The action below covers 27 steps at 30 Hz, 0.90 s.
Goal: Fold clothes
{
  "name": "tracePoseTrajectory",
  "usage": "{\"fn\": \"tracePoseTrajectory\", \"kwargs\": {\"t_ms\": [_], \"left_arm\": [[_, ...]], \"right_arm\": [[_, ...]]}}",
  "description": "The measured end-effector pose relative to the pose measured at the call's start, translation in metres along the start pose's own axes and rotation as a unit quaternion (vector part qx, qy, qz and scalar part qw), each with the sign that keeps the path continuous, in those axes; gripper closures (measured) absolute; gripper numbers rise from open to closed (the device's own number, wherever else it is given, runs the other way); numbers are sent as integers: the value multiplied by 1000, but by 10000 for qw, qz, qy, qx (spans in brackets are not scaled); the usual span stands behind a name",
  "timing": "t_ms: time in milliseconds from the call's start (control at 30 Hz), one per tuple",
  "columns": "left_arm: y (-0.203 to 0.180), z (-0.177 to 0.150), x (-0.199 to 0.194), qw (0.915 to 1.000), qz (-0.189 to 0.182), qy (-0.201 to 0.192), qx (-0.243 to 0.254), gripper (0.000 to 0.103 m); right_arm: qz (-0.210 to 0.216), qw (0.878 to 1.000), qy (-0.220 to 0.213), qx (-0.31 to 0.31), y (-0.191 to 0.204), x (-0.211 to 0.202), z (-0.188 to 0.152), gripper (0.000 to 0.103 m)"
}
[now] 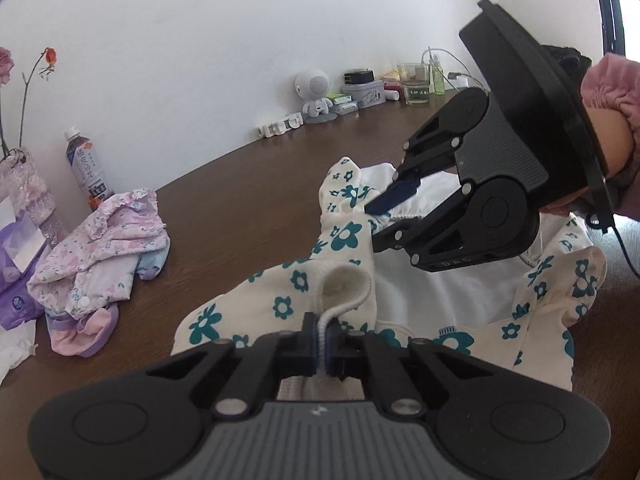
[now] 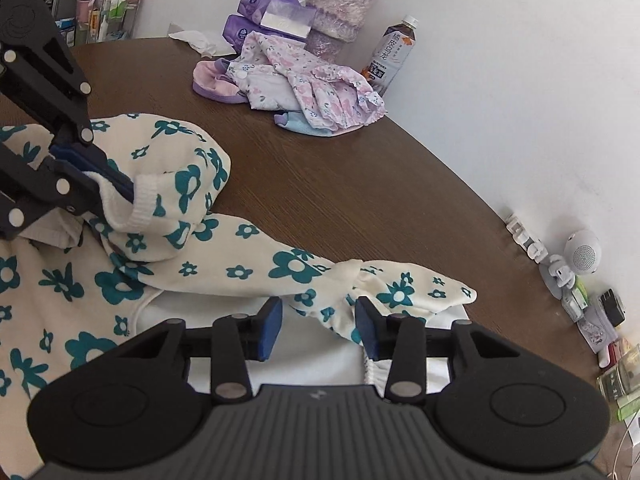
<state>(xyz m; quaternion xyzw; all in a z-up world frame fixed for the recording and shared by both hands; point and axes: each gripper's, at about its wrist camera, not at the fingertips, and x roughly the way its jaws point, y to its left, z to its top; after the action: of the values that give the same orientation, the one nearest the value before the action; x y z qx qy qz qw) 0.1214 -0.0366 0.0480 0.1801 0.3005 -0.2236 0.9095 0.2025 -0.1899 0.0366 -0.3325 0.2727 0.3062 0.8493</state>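
A cream garment with teal flowers [image 1: 288, 280] [image 2: 240, 272] lies crumpled on the brown table [image 1: 240, 200], its white lining [image 1: 440, 292] showing. My left gripper [image 1: 323, 346] [image 2: 116, 184] is shut on the garment's ribbed cuff [image 1: 348, 284] [image 2: 140, 200] and holds it lifted. My right gripper [image 2: 318, 326] [image 1: 378, 222] is open. Its blue pads [image 2: 270, 328] stand on either side of a bunched flowered sleeve end [image 2: 400, 292], just above the cloth. A hand in a pink sleeve [image 1: 608, 92] holds the right gripper.
A pile of pink floral clothes [image 1: 104, 240] [image 2: 312, 88] sits further along the table, beside a drink bottle [image 1: 86, 168] [image 2: 394, 52], purple tissue packs [image 2: 268, 16] and a vase. A small white speaker figure [image 1: 314, 92], a glass [image 1: 416, 84] and small items line the wall.
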Motion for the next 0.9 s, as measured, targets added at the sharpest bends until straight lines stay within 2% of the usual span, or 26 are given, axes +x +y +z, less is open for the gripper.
{"fn": "tracePoseTrajectory", "kwargs": {"t_ms": [33,100,233,333,533,900], "left_arm": [[4,-1,-5,9999,2,-53,-86,101],[13,-3,-14,9995,14,-156,-267,101],[37,-8,-32,9961,-11,-328,-815,101],[59,-12,-44,9905,0,-478,-1292,101],[101,-27,-64,9720,-70,-751,-2223,101],[139,-57,-77,9542,212,-870,-2853,101]], "right_arm": [[14,10000,-16,-17,0,2,1,89],[92,9999,-93,35,-4,0,2,93],[151,9995,-239,133,-11,-6,9,94],[140,9991,-332,212,-17,-9,18,94],[21,9988,-429,234,-26,-9,38,94],[-167,9989,-296,318,-34,9,66,94]]}}
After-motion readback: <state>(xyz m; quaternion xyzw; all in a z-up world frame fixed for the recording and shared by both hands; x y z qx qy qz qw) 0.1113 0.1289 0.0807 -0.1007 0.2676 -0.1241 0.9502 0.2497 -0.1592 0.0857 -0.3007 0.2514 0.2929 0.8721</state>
